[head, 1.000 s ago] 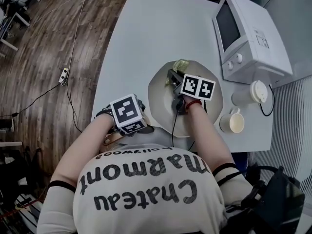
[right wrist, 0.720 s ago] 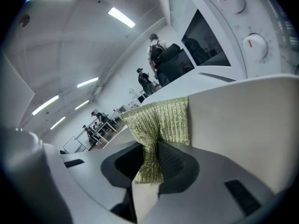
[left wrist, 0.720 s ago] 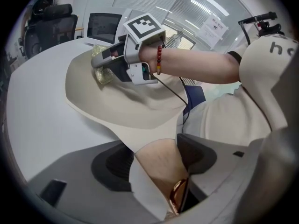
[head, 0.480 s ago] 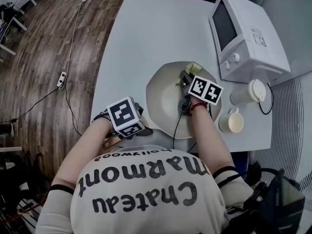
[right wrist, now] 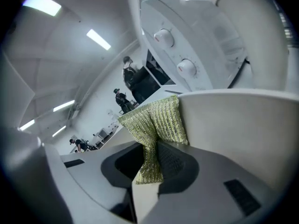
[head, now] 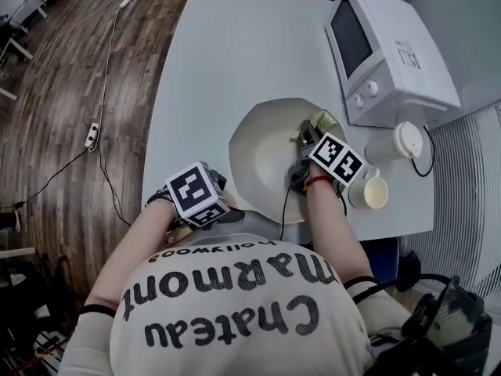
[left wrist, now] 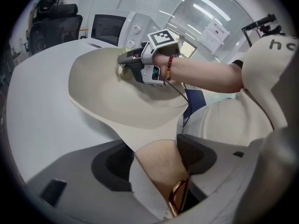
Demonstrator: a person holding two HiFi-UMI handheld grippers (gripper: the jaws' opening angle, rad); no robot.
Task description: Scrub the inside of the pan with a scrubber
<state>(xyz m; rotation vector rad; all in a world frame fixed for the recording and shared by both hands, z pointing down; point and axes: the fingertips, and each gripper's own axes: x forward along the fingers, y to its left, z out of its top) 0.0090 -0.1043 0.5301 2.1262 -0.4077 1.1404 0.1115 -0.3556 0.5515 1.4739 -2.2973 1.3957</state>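
Observation:
A cream pan (head: 258,163) lies on the white table (head: 227,61), its handle (left wrist: 154,169) pointing toward me. My left gripper (head: 225,212) is shut on that handle at the table's near edge; in the left gripper view the handle runs between the left gripper's (left wrist: 156,164) jaws. My right gripper (head: 305,137) is shut on a yellow-green scrubber (head: 319,121) and presses it against the pan's inner wall at the far right rim. The scrubber (right wrist: 156,120) is pinched between the right gripper's (right wrist: 152,164) jaws, with the pan wall (right wrist: 243,125) beside it.
A white microwave (head: 391,45) stands at the back right. A lidded paper cup (head: 403,141) and a cream mug (head: 372,194) sit just right of the pan. The table ends at my body; a cable and power strip (head: 91,135) lie on the wooden floor to the left.
My right gripper has slid the scrubber across the pan from the back middle toward the right rim. The left gripper still holds the handle.

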